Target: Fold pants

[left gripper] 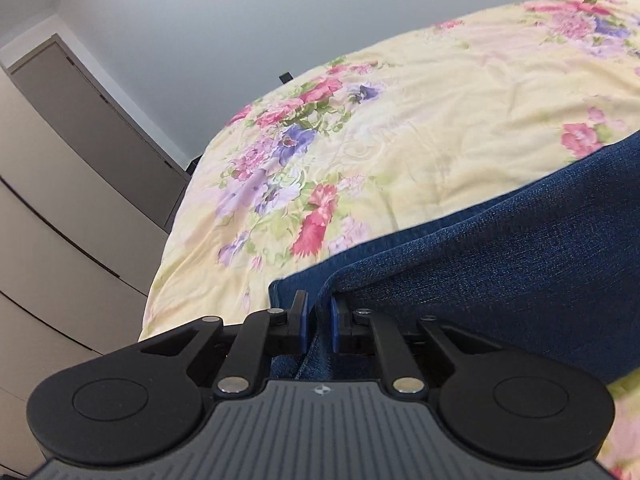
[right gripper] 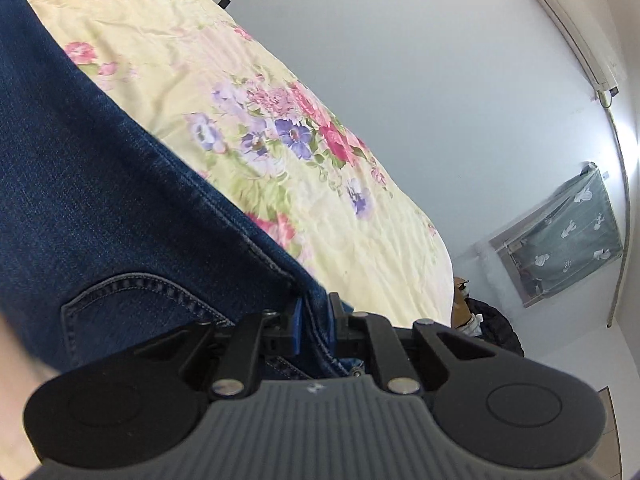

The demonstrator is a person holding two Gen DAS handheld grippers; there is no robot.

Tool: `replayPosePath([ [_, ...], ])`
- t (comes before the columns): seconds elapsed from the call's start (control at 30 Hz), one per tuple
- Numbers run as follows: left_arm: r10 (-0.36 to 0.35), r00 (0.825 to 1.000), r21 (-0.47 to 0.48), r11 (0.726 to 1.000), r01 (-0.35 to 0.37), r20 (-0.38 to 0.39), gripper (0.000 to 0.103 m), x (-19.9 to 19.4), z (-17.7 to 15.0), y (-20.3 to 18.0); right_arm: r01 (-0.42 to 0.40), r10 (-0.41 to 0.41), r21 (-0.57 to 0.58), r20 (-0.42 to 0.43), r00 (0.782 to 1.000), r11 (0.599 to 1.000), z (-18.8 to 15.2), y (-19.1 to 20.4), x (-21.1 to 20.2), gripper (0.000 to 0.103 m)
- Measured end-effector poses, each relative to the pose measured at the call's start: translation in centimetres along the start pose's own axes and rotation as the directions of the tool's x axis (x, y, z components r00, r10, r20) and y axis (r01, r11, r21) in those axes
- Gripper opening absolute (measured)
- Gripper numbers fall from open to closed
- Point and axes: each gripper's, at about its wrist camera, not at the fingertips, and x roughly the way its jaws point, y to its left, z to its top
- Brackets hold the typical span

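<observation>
Two grippers each pinch a fold of the blue denim pants (left gripper: 500, 248) above a bed spread with a pale yellow floral quilt (left gripper: 400, 120). The left gripper (left gripper: 319, 322) has its jaws nearly closed, a ridge of denim caught between the blue pads, and the cloth stretches away to the right across the quilt. The right gripper (right gripper: 316, 320) has its jaws closed tight on a stitched edge of the pants near a curved pocket seam (right gripper: 132, 280); from there the denim runs up the left side of that view. A grey wardrobe (left gripper: 80, 140) stands left of the bed; an air conditioner (right gripper: 576, 24) hangs on the white wall.
</observation>
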Motion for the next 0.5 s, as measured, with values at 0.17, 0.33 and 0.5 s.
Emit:
replayPosePath([
  [0.17,0.033,0.997,0.025,0.999,-0.032,-0.072,0.001,7.2,1.9,-1.4,-0.020,0.020,0.005,-0.048,0.999,1.000,2.9,1.1,8.3,0.005],
  [0.33,-0.022,0.995,-0.008,1.000,0.021,-0.096,0.003,11.4,1.9,-1.4,-0.051,0.047,-0.022,-0.133,0.990,0.998,3.5,4.3,15.9,0.005],
  [0.5,-0.174,0.985,-0.092,0.981,0.172,-0.016,0.021,10.9,0.7,2.6,-0.078,0.064,-0.070,-0.185,0.981,0.994,2.7,6.5,18.6,0.006],
])
